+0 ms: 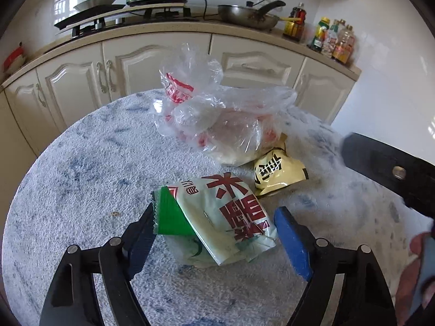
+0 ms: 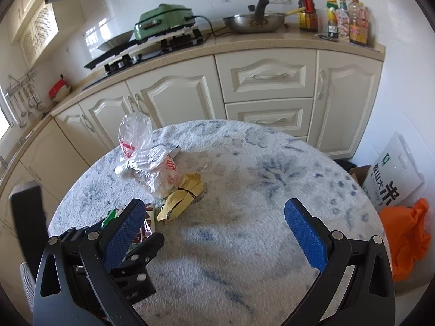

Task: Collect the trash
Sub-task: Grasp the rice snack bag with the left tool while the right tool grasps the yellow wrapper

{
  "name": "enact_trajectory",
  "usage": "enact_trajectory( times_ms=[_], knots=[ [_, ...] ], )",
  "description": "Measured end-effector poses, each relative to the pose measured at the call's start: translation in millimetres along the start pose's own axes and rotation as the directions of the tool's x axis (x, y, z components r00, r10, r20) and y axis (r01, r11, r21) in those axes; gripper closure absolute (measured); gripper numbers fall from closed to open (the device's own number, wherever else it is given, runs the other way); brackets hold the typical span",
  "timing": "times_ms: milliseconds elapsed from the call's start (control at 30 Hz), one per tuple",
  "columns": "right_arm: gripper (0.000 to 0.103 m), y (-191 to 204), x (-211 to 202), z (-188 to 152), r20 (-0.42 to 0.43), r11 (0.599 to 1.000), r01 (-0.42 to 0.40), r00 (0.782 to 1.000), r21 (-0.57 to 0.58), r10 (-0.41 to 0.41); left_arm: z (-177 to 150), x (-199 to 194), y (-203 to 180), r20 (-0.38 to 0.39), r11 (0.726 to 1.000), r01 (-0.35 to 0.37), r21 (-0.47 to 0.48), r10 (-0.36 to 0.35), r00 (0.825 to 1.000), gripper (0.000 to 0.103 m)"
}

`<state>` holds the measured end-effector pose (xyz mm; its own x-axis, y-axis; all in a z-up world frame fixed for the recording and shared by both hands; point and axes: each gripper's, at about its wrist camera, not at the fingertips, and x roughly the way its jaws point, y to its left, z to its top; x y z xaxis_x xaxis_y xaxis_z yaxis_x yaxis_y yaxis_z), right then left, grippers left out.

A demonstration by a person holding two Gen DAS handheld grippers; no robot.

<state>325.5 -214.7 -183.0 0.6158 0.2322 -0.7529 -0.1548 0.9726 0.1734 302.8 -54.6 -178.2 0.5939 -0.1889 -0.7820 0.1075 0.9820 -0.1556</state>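
A pale green wrapper with red characters lies crumpled on the round blue-white carpeted table. My left gripper is open, its blue pads on either side of the wrapper, not closed on it. A yellow packet lies just beyond, next to a clear plastic bag with red print. My right gripper is open and empty above bare table. In the right wrist view the bag and yellow packet lie to the left, and the green wrapper is mostly hidden behind my left gripper.
Cream kitchen cabinets curve behind the table, with a stove, a green cooker, a wok and bottles on the counter. An orange bag and a white rice sack sit on the floor at the right.
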Motion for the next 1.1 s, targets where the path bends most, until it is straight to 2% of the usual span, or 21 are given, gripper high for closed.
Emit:
enact_trajectory(
  times_ms=[200,267,367,433,467,500,667,700,800,833,1000,1100],
  knots=[
    [0.001,25,37,-1,-0.061,0.999,0.002,0.998,-0.040,-0.004,-1,-2,30,0.010,1.000,0.008,-0.016,-0.008,1.000,0.026],
    [0.007,31,48,-3,-0.071,0.998,0.018,0.997,-0.054,-0.022,-3,-6,42,0.015,0.999,-0.004,-0.036,0.004,1.000,0.026],
    [0.030,43,69,-10,-0.110,0.993,0.045,0.992,-0.105,-0.057,-3,-11,55,0.024,0.998,-0.012,-0.059,0.013,1.000,0.026],
    [0.057,46,69,-15,-0.082,0.990,0.065,0.994,-0.126,-0.075,-4,-14,60,0.033,0.998,-0.011,-0.057,0.013,0.999,0.026],
    [0.065,45,67,-15,-0.078,0.990,0.065,0.994,-0.121,-0.075,-3,-16,59,0.037,0.999,-0.008,-0.054,0.010,0.999,0.026],
    [0.068,40,65,-15,-0.077,0.993,0.052,0.995,-0.105,-0.060,-5,-17,59,0.041,0.999,-0.004,-0.052,0.006,0.999,0.026],
    [0.073,27,50,-26,-0.079,0.995,0.037,0.996,-0.095,-0.044,-16,-28,55,0.064,0.999,0.027,-0.036,-0.025,0.998,0.026],
    [0.073,24,43,-31,-0.076,0.995,0.032,0.996,-0.089,-0.039,-32,-37,55,0.070,0.999,0.032,-0.034,-0.030,0.997,0.026],
    [0.074,14,23,-42,-0.066,0.997,0.023,0.997,-0.074,-0.028,-45,-51,50,0.085,0.999,0.049,-0.021,-0.047,0.995,0.026],
    [0.078,11,15,-45,-0.058,0.997,0.022,0.998,-0.067,-0.026,-47,-55,46,0.092,0.998,0.056,-0.013,-0.054,0.994,0.026],
    [0.079,-4,-18,-58,-0.035,0.999,0.019,0.999,-0.045,-0.020,-64,-73,28,0.111,0.998,0.067,0.009,-0.068,0.992,0.026],
    [0.079,-13,-22,-68,-0.050,0.999,0.019,0.999,-0.029,-0.020,-74,-79,22,0.109,0.997,0.074,0.010,-0.074,0.991,0.026]
  ],
)
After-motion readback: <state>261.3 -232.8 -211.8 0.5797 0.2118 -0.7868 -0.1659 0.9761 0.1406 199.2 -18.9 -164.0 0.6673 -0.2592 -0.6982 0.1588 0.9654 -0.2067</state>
